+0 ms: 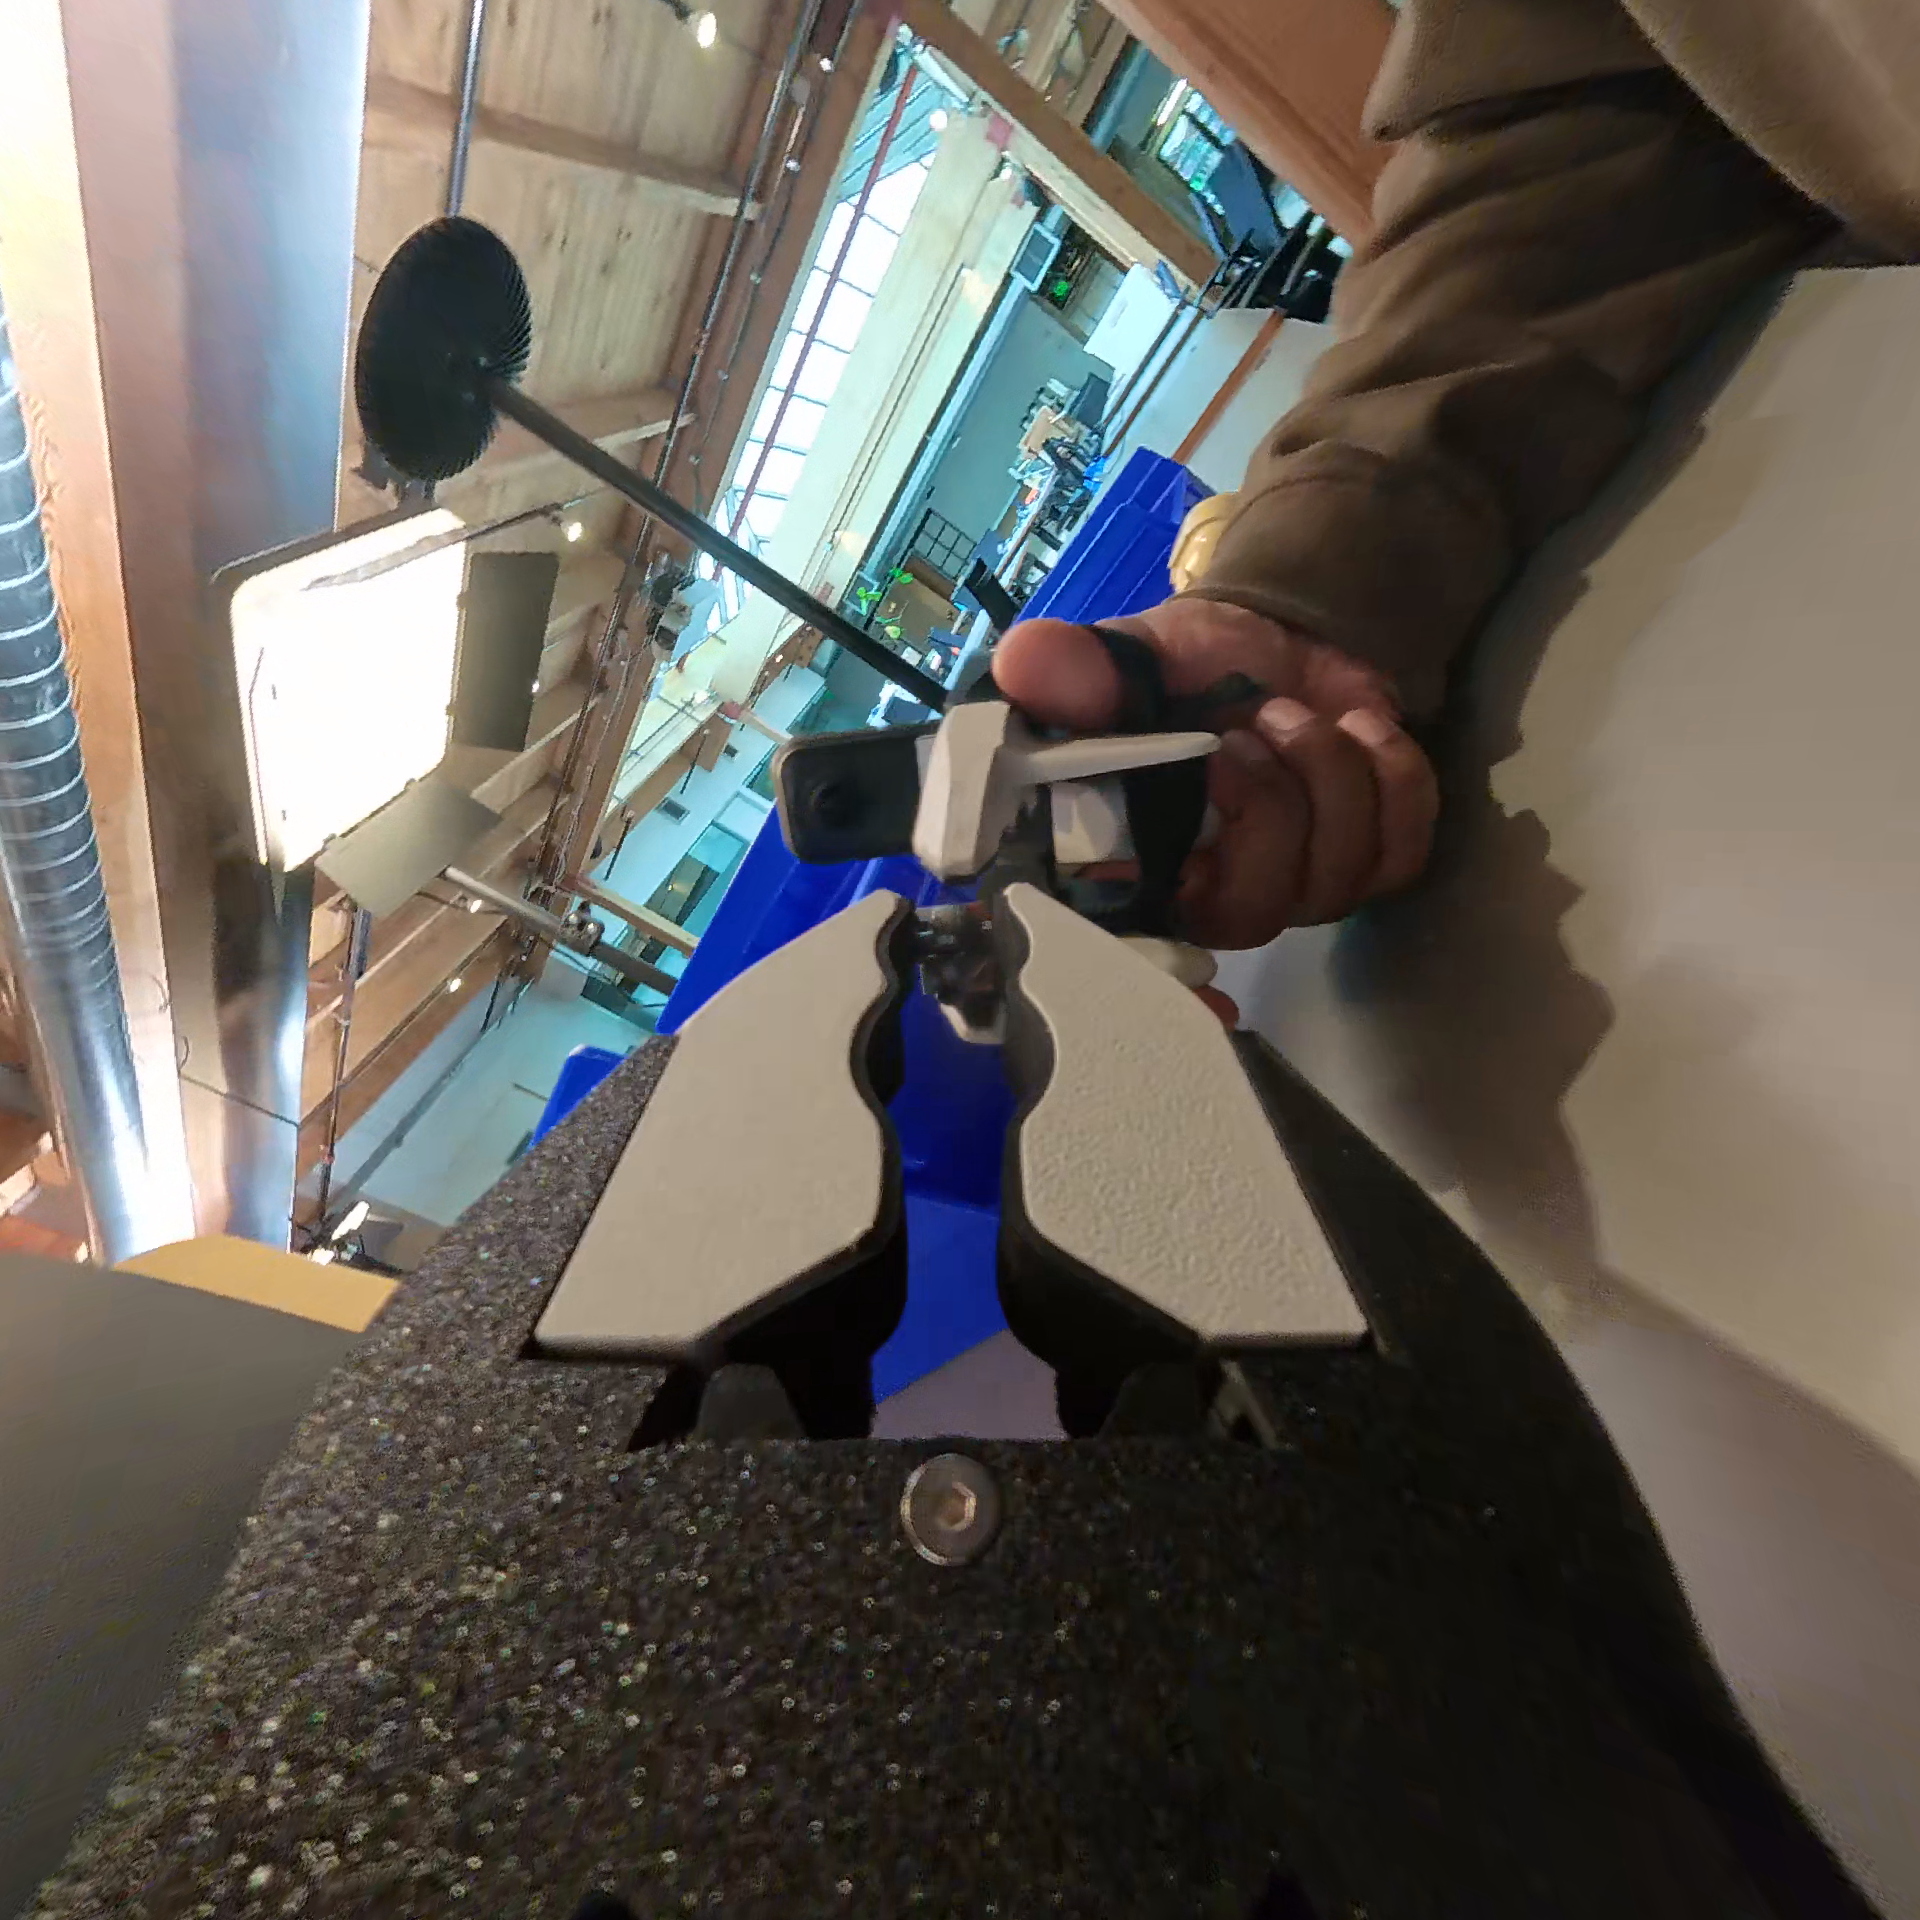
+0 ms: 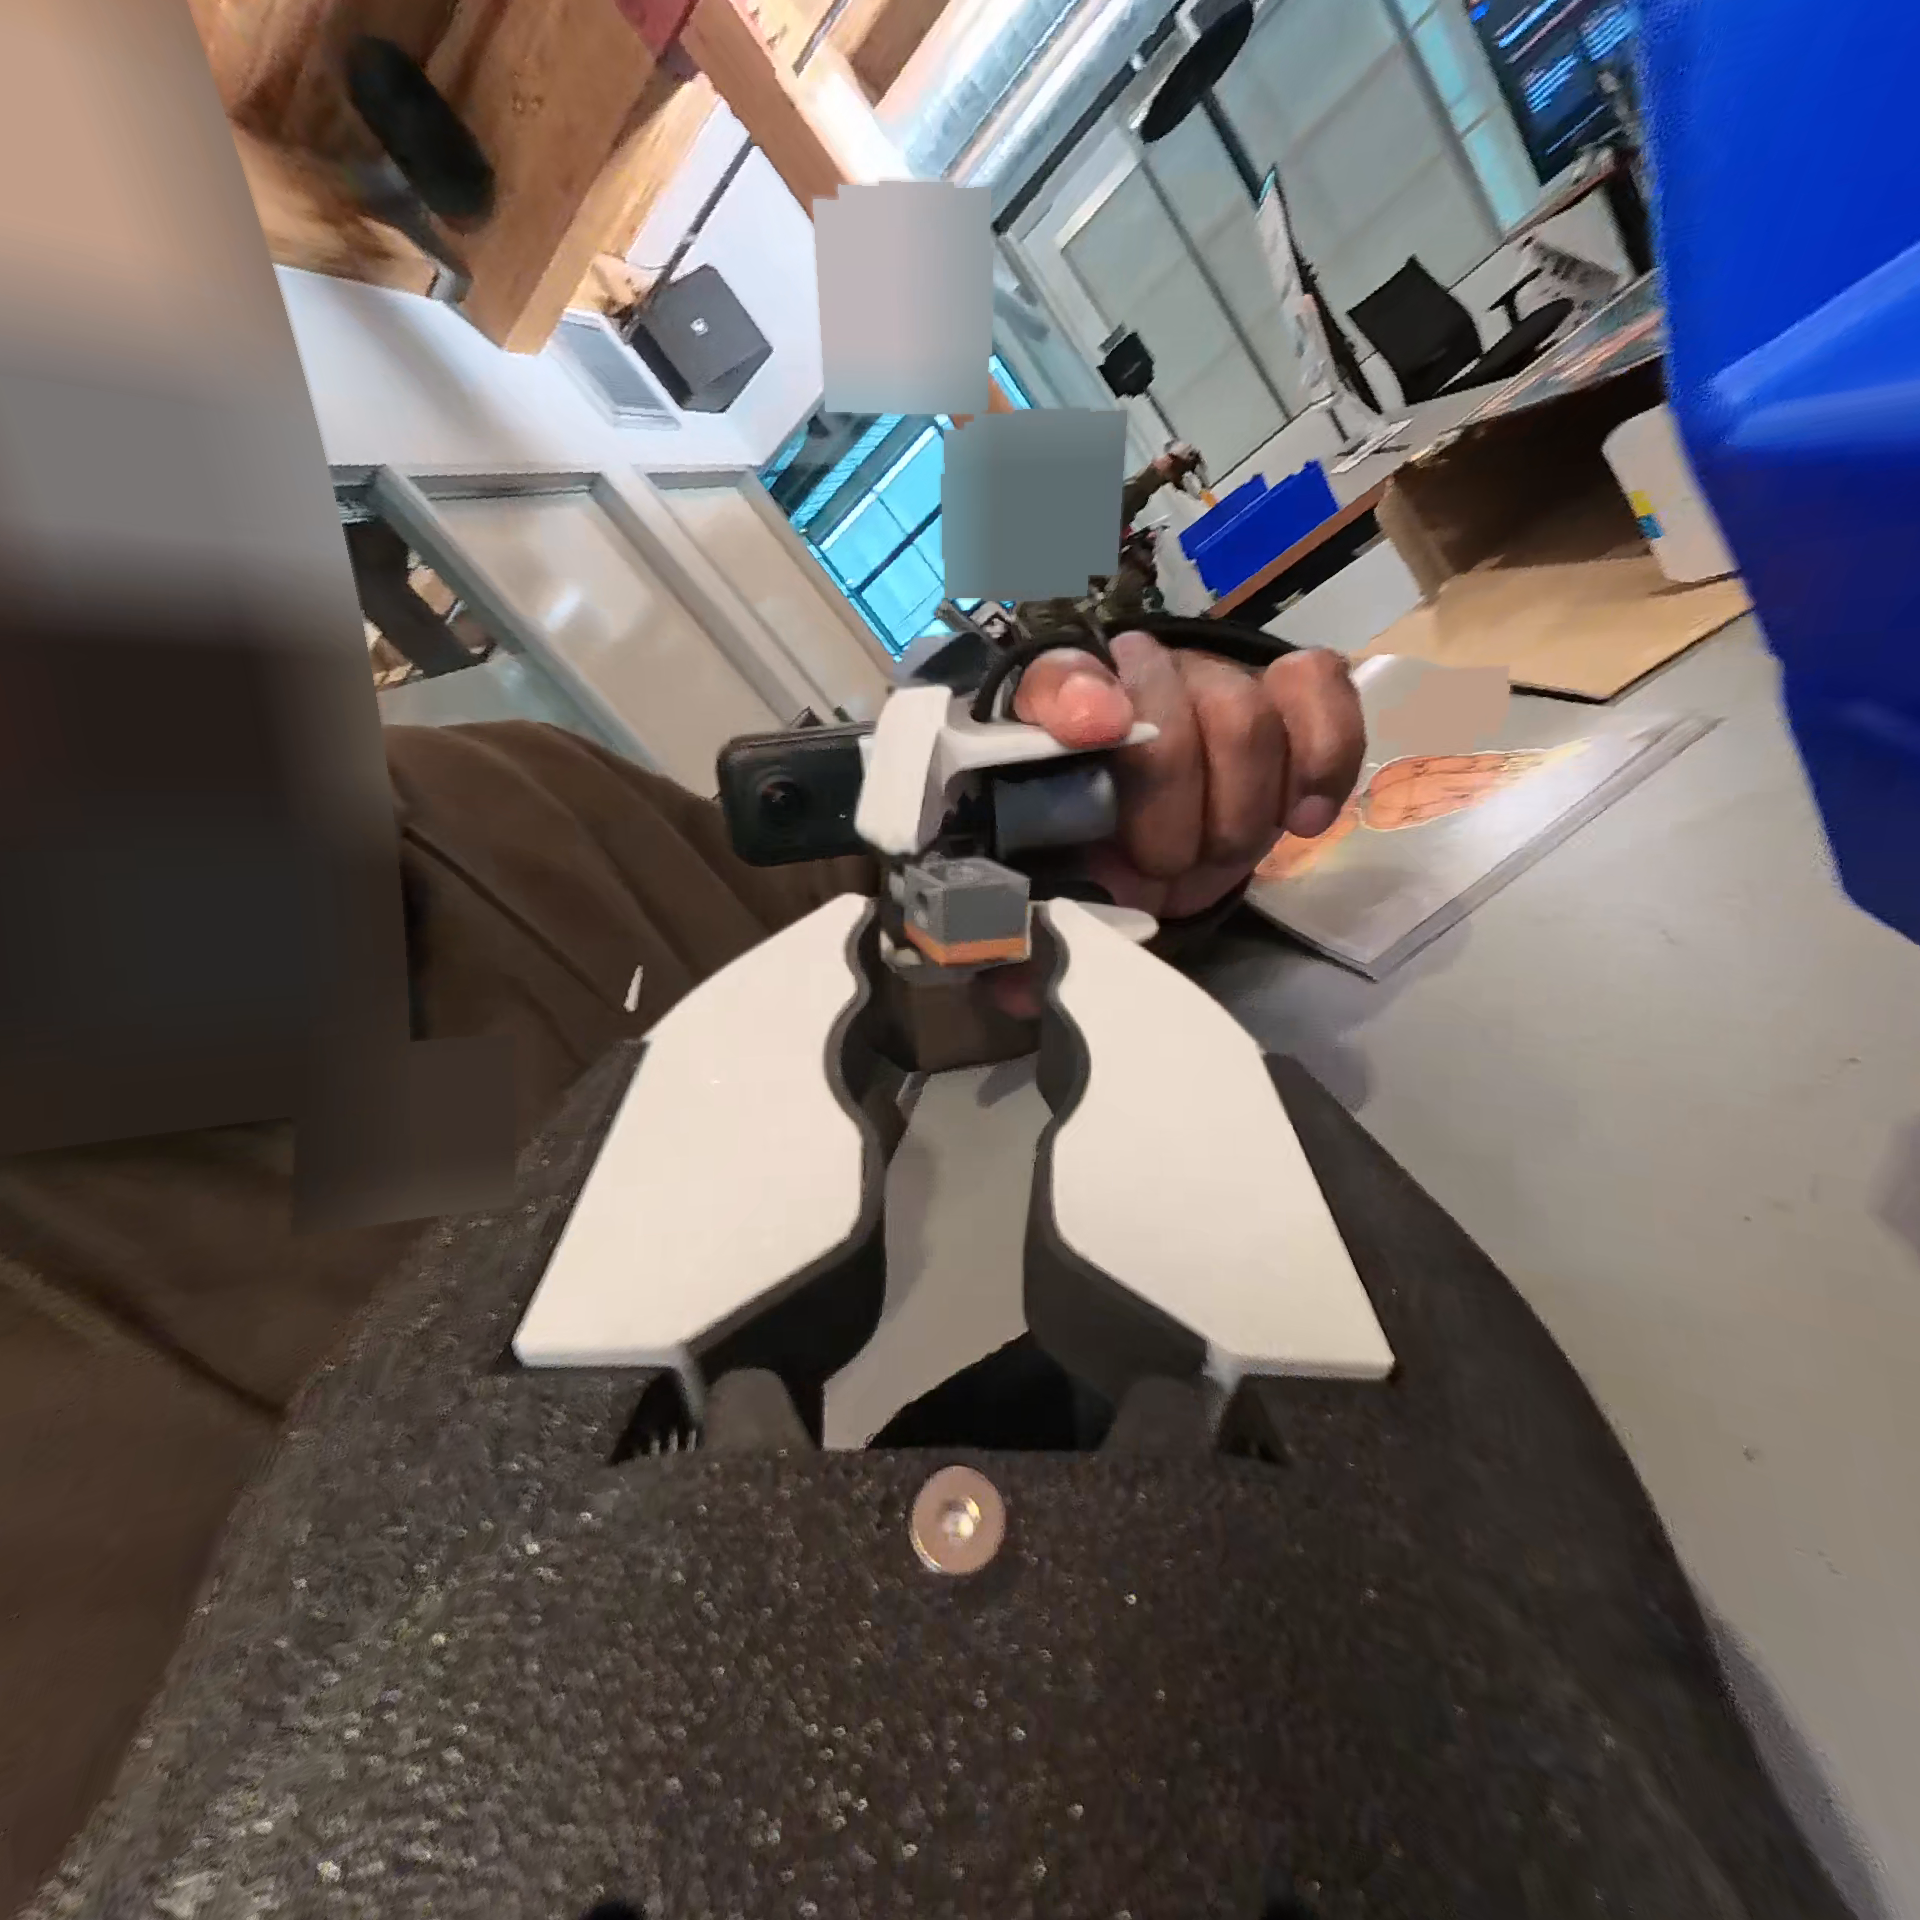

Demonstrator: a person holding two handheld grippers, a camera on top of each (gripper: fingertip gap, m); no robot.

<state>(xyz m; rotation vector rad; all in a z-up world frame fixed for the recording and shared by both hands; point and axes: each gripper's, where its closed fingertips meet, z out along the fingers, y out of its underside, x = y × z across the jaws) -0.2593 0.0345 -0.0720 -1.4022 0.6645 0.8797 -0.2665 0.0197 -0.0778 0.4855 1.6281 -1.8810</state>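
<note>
My left gripper (image 1: 951, 920) is nearly closed on a small dark and white piece (image 1: 961, 971), held in the air above a blue bin (image 1: 951, 1174). The right gripper's white finger (image 1: 961, 790) and its camera (image 1: 831, 800), held by a hand (image 1: 1299, 790), face it just beyond the piece. In the right wrist view, my right gripper (image 2: 956, 925) is closed on a small grey block stack with an orange layer (image 2: 966, 909). The left gripper's finger (image 2: 904, 769), in a hand (image 2: 1226, 769), almost touches the top of the stack. Whether the two pieces touch is hidden.
A grey table (image 2: 1558, 1195) lies under the grippers. A printed sheet (image 2: 1475, 821) and flat cardboard (image 2: 1579, 623) lie at the far right. A big blue bin (image 2: 1808, 416) stands close on the right. A brown sleeve (image 1: 1507, 395) reaches in from above. The grippers are tip to tip, or close to it.
</note>
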